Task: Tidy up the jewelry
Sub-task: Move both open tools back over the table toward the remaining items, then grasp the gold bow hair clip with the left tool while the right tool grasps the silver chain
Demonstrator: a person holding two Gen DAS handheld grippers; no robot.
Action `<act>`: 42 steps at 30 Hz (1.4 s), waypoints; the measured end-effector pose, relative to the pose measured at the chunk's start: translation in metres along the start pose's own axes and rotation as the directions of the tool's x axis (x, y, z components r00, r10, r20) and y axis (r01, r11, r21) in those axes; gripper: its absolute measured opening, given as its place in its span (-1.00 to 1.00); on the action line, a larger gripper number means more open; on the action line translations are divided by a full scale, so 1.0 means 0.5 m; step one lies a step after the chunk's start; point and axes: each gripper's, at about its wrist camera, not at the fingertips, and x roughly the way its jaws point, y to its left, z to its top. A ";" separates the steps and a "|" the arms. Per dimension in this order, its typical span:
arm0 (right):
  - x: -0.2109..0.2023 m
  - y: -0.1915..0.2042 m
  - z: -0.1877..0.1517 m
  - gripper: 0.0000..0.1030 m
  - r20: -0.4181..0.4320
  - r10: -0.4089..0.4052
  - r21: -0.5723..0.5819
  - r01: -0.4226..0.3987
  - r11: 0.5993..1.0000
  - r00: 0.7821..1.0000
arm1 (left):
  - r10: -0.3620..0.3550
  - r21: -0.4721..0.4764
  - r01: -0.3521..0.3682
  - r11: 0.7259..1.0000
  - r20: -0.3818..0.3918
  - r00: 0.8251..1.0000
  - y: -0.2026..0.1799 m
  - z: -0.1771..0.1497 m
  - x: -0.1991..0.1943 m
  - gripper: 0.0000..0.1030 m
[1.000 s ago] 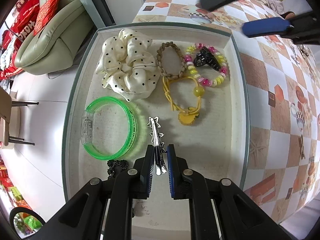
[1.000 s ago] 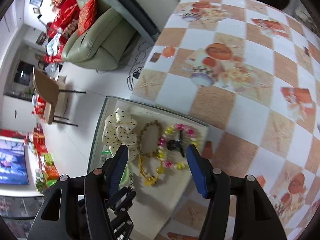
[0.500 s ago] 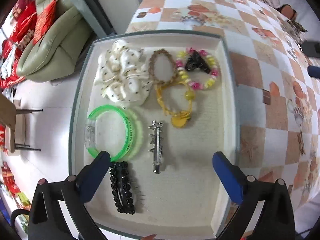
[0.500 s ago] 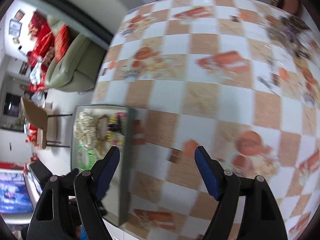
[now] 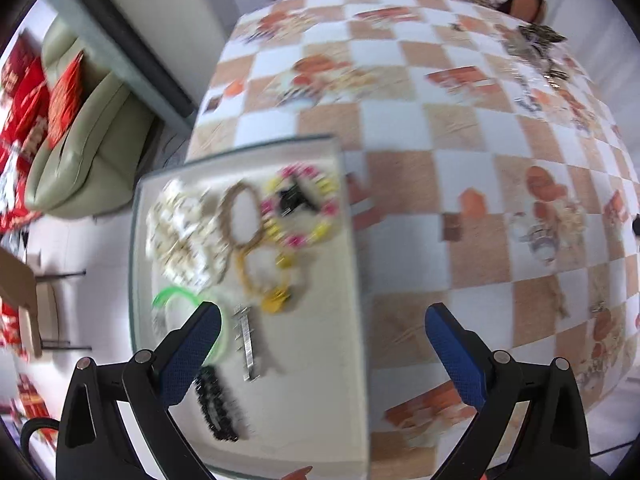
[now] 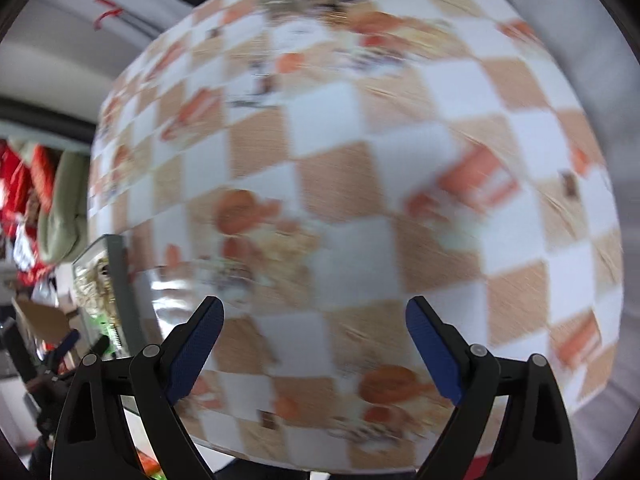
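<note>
A shallow grey tray [image 5: 356, 280] sits at the table's left edge. It holds a white dotted scrunchie [image 5: 180, 232], a brown braided band [image 5: 240, 216], a bead bracelet [image 5: 304, 208] around a black clip [image 5: 294, 198], a yellow hair tie [image 5: 268, 276], a green bangle [image 5: 172, 294], a silver star clip [image 5: 247, 344] and a black clip [image 5: 216, 404]. My left gripper [image 5: 322, 354] is open and empty above the tray's near right side. My right gripper [image 6: 314, 350] is open and empty over bare tablecloth; the tray [image 6: 116, 280] shows at far left.
The checkered orange and white tablecloth [image 5: 480, 160] covers the round table. A pile of loose jewelry [image 5: 536, 48] lies at its far right edge. A green sofa with red cushions [image 5: 80, 120] stands beyond the table's left edge.
My left gripper opened, released the silver star clip in the tray, then pulled back and swung right. My right gripper swung away from the tray over the tablecloth.
</note>
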 end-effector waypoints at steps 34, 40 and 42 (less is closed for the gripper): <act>0.116 0.025 -0.145 -0.38 0.039 -0.263 -0.320 0.262 0.910 0.964 | -0.287 0.092 0.312 0.946 -0.216 0.933 -0.251 0.029 0.058 1.00; 0.100 -0.017 -0.141 -0.38 0.037 -0.263 -0.272 0.263 0.925 0.964 | -0.289 0.112 0.320 0.941 -0.231 0.929 -0.302 0.024 0.073 0.88; 0.096 -0.028 -0.139 -0.38 0.035 -0.258 -0.260 0.258 0.930 0.966 | -0.275 0.123 0.311 0.942 -0.248 0.929 -0.319 0.019 0.082 0.77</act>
